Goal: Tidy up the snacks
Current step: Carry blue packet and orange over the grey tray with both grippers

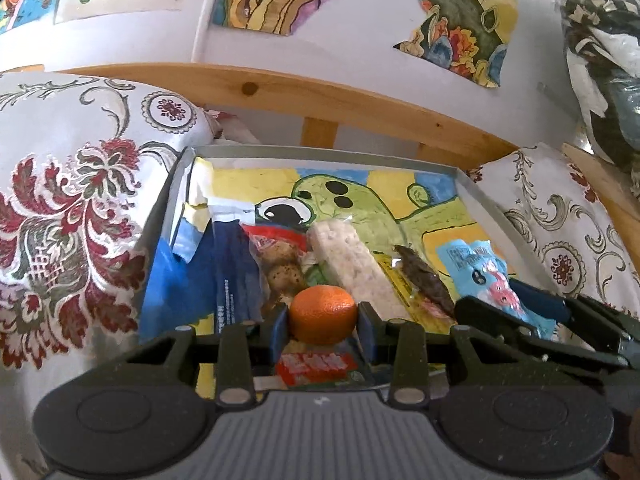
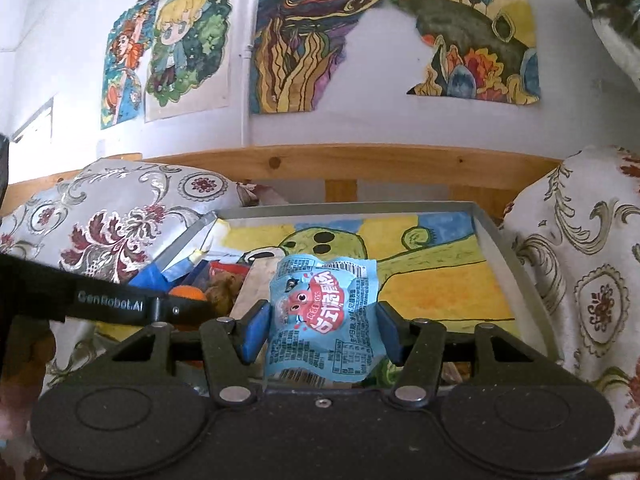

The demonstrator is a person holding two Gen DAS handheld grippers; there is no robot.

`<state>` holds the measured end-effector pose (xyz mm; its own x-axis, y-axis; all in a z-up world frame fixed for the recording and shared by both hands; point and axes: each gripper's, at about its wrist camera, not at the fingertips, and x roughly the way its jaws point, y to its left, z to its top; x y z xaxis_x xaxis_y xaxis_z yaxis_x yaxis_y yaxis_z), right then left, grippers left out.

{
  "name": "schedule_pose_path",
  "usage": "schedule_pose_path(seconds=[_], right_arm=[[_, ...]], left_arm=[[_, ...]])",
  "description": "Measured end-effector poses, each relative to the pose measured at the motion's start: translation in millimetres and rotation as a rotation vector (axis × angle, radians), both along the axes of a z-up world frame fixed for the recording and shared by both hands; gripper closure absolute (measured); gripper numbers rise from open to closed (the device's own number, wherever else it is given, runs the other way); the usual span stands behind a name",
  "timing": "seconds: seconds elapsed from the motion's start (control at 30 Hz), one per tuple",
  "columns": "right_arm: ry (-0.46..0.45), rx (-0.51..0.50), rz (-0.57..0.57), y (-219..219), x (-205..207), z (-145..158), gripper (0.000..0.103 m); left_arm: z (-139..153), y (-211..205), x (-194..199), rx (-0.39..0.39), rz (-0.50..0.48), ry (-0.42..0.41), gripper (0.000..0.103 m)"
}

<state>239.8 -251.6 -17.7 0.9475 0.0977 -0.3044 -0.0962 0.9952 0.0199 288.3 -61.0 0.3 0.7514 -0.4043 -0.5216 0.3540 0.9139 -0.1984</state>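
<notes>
Tangerine (image 1: 322,314) pinched in left tool (image 1: 323,330), blue packet (image 2: 323,316) pinched in right tool (image 2: 323,330), both over tray (image 1: 478,190): you set each beside its kind, squeezing lightly.

One orange (image 1: 322,313) sits between the left gripper's (image 1: 322,330) pads; ahead lie one rice bar (image 1: 352,264), one dark dried strip (image 1: 424,276), one light-blue packet (image 2: 324,320), all in one tray (image 1: 476,192).

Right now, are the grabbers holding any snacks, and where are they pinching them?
Yes. The left gripper pinches the orange by its two sides. The right gripper pinches the blue snack packet across its middle.
</notes>
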Motion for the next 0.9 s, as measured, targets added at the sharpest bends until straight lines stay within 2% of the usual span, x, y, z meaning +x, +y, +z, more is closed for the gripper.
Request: schedule_pose_path(seconds=[0.3,0.9], right_arm=[[0.027,0.001,-0.015,-1.7,18.4,-6.1,0.043],[0.048,-0.003,-0.046,-5.3,19.3,-11.9,0.037]], left_arm=[[-6.4,-1.8,7.0,-0.006,-0.009,0.0,0.062],[-6.6,-0.3,6.7,-0.027,-0.001,0.001,0.059]])
